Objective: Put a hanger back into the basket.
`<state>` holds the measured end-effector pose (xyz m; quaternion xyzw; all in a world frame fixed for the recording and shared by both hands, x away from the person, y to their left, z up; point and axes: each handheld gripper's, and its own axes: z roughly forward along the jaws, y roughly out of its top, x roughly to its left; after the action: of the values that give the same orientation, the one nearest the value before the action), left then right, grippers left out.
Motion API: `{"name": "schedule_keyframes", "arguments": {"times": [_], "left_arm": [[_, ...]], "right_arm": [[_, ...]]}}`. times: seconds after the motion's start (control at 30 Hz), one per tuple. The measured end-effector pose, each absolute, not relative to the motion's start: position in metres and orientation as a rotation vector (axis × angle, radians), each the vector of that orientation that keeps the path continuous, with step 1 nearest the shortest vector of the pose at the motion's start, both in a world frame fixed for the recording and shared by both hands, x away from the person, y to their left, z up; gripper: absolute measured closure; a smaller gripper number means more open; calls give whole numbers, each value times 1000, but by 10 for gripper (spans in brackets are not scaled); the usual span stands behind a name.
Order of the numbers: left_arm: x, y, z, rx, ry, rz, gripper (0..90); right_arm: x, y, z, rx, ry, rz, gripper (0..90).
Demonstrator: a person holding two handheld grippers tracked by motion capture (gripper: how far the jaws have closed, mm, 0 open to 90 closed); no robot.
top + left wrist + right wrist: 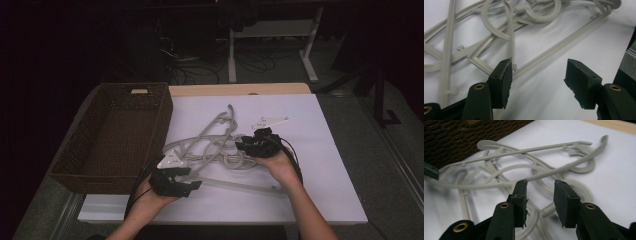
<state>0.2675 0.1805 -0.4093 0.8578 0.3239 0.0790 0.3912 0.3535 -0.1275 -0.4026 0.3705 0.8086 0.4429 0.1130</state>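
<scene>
While I look down from the high view, I see my left tool (192,184) and my right tool (240,145) at a tangled pile of grey hangers (215,145) on the white desk (330,150). The brown basket (95,165) stands just left of the pile, and I see no hanger in it. So I think the job has hardly begun: no hanger is lifted yet, and the whole pile is left.

In the left gripper view, my left tool (539,75) is let go, with only bare desk between its pads. The long hanger bar (564,45) lies just past them. This view shows that gap, which the high view is too small to show.

In the right gripper view, my right tool (540,192) is narrow but pinches nothing. A curved hanger arm (579,158) runs just behind its tips. The basket wall (461,137) shows at the top left.
</scene>
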Motion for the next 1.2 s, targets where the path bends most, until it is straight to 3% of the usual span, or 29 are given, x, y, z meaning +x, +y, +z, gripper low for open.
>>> {"name": "schedule_keyframes", "arguments": {"times": [0.13,0.57,0.9,1.2], "left_arm": [[267,180,-411,2185,825,195,386],[257,185,-414,2177,826,183,374],[251,187,-419,2207,813,183,368],[252,187,-421,2208,823,183,368]], "right_arm": [[352,-124,-399,1071,2404,1302,543],[336,-63,-411,921,2650,1236,540],[327,-39,-425,805,2688,1091,423],[337,-39,-432,1010,2750,1110,395]]}}
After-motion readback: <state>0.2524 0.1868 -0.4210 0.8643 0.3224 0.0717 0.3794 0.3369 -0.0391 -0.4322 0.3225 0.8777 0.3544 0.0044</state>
